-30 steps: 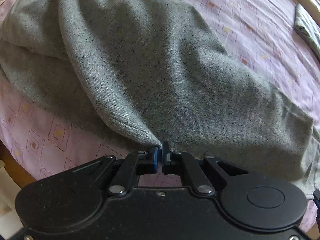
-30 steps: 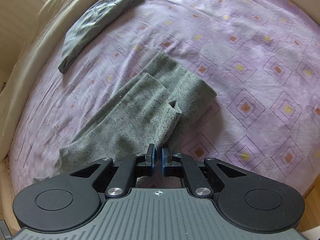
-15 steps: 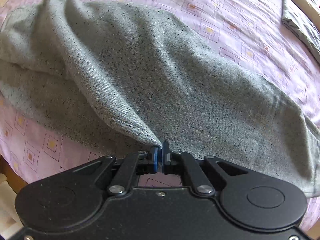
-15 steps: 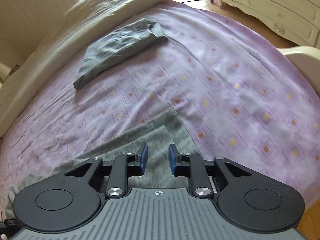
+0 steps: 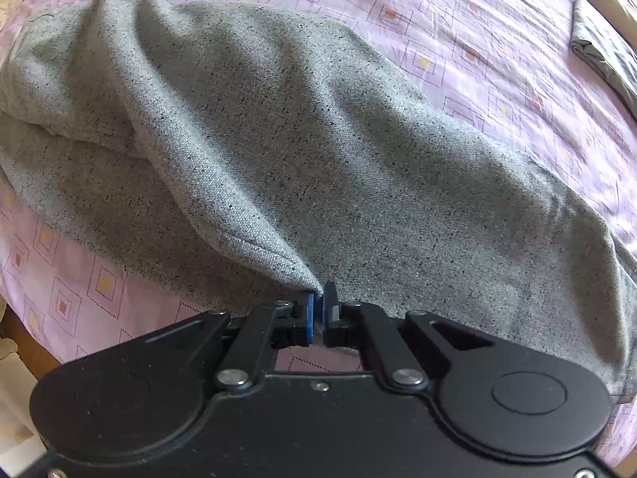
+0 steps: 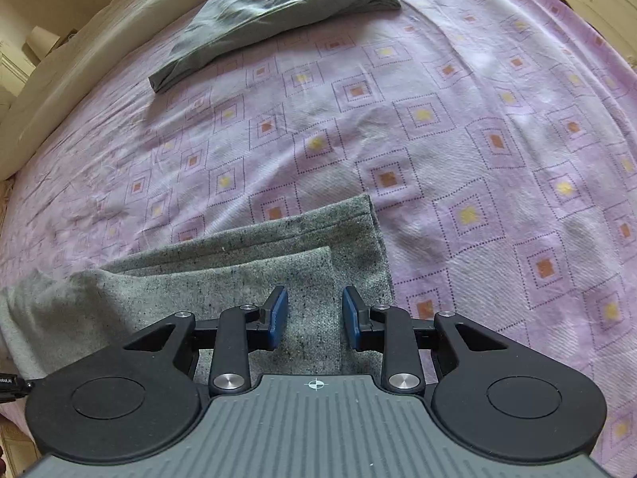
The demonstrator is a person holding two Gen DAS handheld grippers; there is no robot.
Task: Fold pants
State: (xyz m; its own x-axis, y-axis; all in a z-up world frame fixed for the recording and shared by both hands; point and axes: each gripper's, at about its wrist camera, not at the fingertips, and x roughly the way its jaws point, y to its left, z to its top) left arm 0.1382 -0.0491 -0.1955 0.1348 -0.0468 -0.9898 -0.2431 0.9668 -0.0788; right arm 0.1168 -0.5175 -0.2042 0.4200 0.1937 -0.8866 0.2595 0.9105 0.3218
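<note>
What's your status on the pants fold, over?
Left gripper shut on grey pants hem. Right gripper open over the leg ends, holding nothing. Folded green garment lies apart, not in the way.

Two wrist views over my bed

My left camera looks straight down, close above the grey pants (image 5: 318, 151); my right one tilts forward over the purple sheet (image 6: 458, 127). Both share those pants (image 6: 223, 279) and the folded green garment (image 6: 278, 12).

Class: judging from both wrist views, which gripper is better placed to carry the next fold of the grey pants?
Left. The left gripper is shut on a hem corner of the grey pants; the right gripper stands open above the cloth, gripping nothing.
</note>
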